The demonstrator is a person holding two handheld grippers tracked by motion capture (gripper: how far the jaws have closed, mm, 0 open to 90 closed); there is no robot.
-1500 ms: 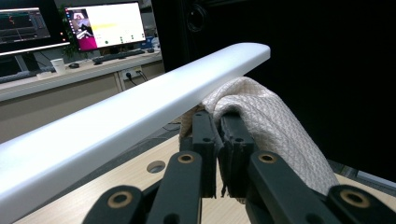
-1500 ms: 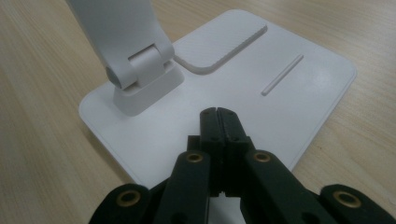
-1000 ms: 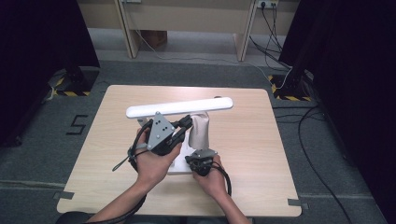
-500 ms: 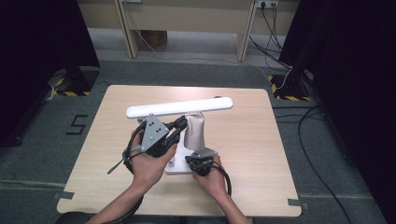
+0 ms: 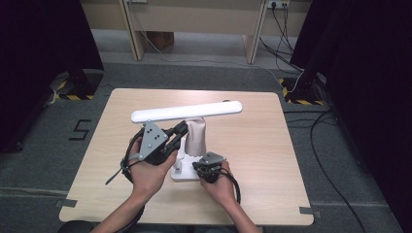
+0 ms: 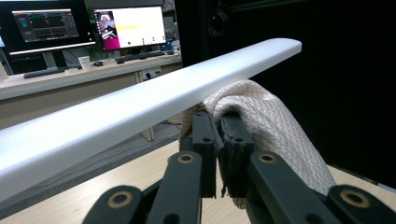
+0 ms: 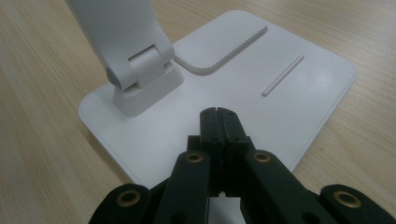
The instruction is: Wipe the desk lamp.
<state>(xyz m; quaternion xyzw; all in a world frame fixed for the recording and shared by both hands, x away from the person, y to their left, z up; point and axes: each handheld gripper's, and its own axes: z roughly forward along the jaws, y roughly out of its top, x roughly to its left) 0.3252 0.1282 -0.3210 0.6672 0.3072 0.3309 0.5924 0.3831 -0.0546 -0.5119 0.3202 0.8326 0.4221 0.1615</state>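
Since a second ago, the left gripper (image 5: pixel 179 133) has shifted toward the left of the high view and a little up the table (image 5: pixel 272 160), with the cream cloth (image 5: pixel 197 136) still pinched between its jaws. The right gripper (image 5: pixel 203 171) has stayed put on the base (image 5: pixel 182 174) of the white desk lamp (image 5: pixel 187 111).

In the left gripper view, the left gripper (image 6: pixel 222 126) has its jaws nearly together, clamped on a fold of the knitted cloth (image 6: pixel 275 126), which hangs over the lamp's upright arm just under the long white lamp head (image 6: pixel 140 107). The head runs slantwise across that view, with lit monitors (image 6: pixel 128 25) on a desk in the background.

In the right gripper view, the right gripper (image 7: pixel 218 114) has its jaws pressed fully together with nothing between them, tips resting on the flat white base (image 7: pixel 299 88) near its hinge block (image 7: pixel 144 86). The base sits flat on the pale wooden table (image 7: pixel 42 116).

From above, the lamp stands at the middle of the table, its head lying level across it, the cloth draped on the arm between the two hands. There are no containers on the table.
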